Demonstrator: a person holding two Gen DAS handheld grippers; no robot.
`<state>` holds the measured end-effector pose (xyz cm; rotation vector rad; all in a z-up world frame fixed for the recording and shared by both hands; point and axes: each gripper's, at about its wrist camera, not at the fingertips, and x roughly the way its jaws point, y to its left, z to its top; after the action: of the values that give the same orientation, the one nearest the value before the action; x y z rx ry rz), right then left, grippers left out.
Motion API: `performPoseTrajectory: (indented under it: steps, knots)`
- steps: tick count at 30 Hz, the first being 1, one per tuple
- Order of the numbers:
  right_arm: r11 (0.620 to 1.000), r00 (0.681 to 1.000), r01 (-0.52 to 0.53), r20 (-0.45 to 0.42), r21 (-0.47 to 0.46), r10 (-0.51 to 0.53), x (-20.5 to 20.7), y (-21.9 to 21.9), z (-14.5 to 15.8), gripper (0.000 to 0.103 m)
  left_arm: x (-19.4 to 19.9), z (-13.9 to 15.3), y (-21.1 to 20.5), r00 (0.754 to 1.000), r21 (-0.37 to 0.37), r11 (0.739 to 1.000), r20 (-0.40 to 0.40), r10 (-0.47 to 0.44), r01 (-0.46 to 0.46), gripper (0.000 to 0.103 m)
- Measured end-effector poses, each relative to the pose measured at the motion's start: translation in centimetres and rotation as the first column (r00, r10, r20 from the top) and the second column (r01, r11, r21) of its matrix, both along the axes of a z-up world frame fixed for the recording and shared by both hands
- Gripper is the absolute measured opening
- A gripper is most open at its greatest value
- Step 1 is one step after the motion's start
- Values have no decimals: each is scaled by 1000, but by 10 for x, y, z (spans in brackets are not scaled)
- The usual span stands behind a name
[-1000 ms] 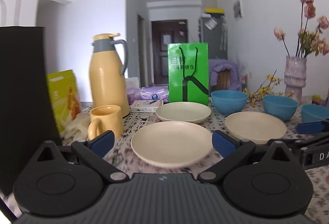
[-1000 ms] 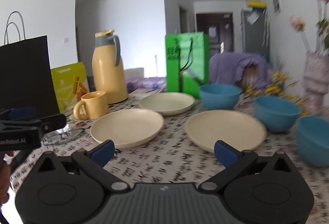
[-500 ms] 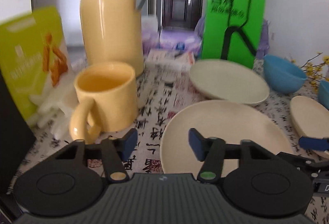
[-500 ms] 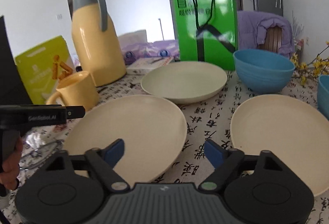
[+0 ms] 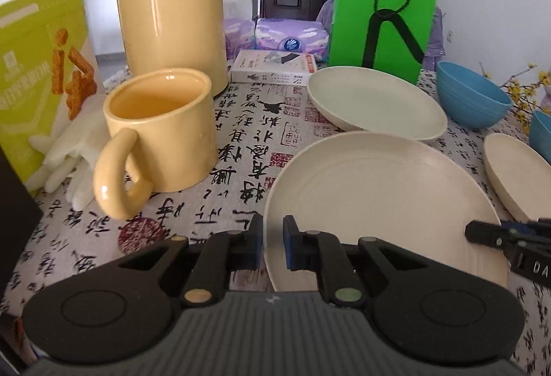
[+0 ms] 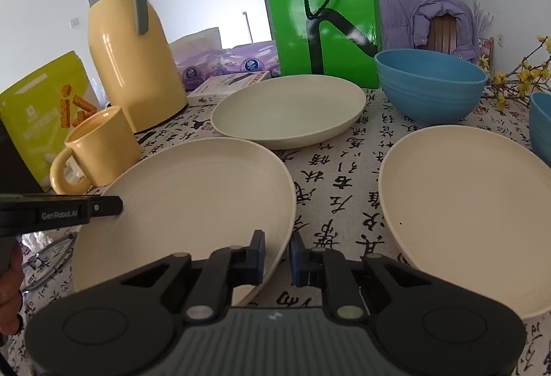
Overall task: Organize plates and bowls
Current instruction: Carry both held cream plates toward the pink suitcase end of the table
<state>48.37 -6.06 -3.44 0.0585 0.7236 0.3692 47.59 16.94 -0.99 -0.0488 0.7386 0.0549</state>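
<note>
A cream plate (image 5: 378, 203) (image 6: 193, 203) lies nearest on the patterned tablecloth. My left gripper (image 5: 273, 245) is shut on its left rim, and its tip (image 6: 103, 205) shows in the right wrist view. My right gripper (image 6: 277, 255) is shut on the same plate's right rim, and its tip (image 5: 482, 233) shows in the left wrist view. A second cream plate (image 5: 375, 103) (image 6: 289, 110) sits behind it, and a third (image 5: 516, 176) (image 6: 465, 203) to the right. A blue bowl (image 5: 471, 97) (image 6: 430, 83) stands at the back right, with another bowl (image 6: 540, 128) at the right edge.
A yellow mug (image 5: 162, 128) stands just left of the held plate, in front of a tall yellow thermos (image 5: 172, 3). A green paper bag (image 5: 385, 0), a small box (image 5: 272, 67), a snack pouch (image 5: 38, 65) and white gloves (image 5: 69, 155) crowd the back and left.
Both grippers moved forward and down to the near plate. Their jaws went from wide open to shut on its opposite rims.
</note>
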Motion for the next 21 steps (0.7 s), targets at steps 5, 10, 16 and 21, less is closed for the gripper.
performPoseTrajectory:
  steps: [5,10,16,21]
  knots:
    - [1000,1000,-11,22,10,11,-33,-7,16,13,-35,14,-4,1000,-13,1000,21,17,-17,12]
    - [999,1000,-17,18,39,16,-82,-16,20,13,-90,24,-15,998,-2,999,53,33,-33,13]
    - [997,999,-50,13,66,49,-150,-25,19,14,-167,28,-23,993,-10,997,87,81,-81,13]
    - [994,997,-74,12,84,73,-203,-37,16,14,-226,31,-35,984,-29,992,122,128,-125,13]
